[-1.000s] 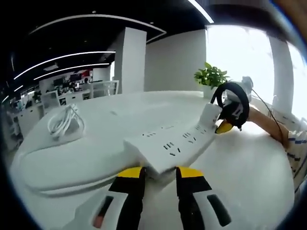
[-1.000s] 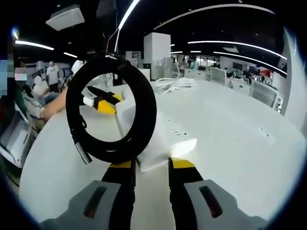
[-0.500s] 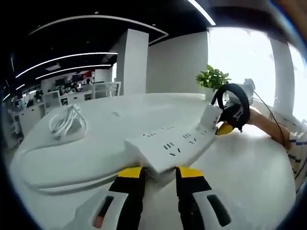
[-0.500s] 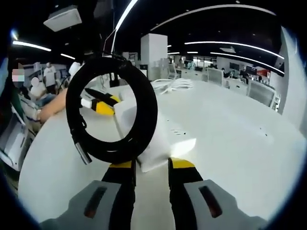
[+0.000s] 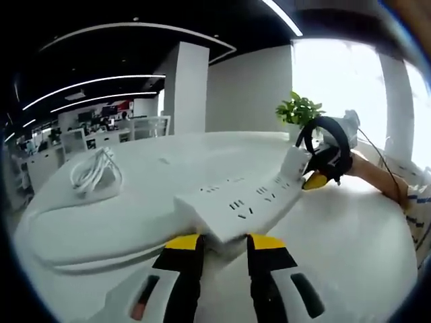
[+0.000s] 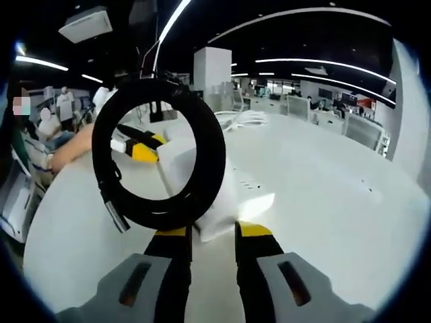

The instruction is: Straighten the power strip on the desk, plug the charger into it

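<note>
White power strip (image 5: 236,202) gripped at opposite ends by both grippers' jaws, black cable coil (image 6: 158,158) at right gripper (image 6: 210,232), left gripper (image 5: 224,241), white worktop (image 5: 350,235).

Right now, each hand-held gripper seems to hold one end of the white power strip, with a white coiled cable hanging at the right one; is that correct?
Not quite: the coiled cable is black, as the right gripper view shows. Each hand-held gripper, left and right, does hold an end of the white power strip.
</note>
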Demonstrator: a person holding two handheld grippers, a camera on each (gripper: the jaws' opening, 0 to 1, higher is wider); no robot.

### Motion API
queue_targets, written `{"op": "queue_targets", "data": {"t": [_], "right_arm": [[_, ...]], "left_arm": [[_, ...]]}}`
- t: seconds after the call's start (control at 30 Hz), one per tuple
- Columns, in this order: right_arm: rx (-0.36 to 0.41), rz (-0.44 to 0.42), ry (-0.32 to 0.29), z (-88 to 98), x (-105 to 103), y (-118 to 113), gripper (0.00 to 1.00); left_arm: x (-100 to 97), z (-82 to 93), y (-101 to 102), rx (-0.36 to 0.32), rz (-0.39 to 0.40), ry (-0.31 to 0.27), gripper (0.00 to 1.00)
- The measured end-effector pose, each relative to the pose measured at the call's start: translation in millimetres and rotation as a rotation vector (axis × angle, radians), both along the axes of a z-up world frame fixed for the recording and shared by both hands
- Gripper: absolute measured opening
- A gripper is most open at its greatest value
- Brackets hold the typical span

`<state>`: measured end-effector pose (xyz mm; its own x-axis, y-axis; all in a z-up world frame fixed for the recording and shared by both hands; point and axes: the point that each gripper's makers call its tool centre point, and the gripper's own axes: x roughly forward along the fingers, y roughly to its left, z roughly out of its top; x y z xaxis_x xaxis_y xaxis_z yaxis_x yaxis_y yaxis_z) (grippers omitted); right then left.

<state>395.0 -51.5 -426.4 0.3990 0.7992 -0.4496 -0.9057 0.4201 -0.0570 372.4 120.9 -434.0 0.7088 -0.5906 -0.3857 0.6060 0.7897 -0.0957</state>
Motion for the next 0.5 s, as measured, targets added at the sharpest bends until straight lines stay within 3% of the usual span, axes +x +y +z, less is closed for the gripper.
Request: {"op": "queue_targets", "data": {"t": [0.5], "right_arm": [[0.002, -0.029, -0.004, 0.1, 2.2, 2.0, 0.22]], "left_arm": [[3.2, -0.4, 0.7, 0.013, 0.008, -0.009, 0.26]]}}
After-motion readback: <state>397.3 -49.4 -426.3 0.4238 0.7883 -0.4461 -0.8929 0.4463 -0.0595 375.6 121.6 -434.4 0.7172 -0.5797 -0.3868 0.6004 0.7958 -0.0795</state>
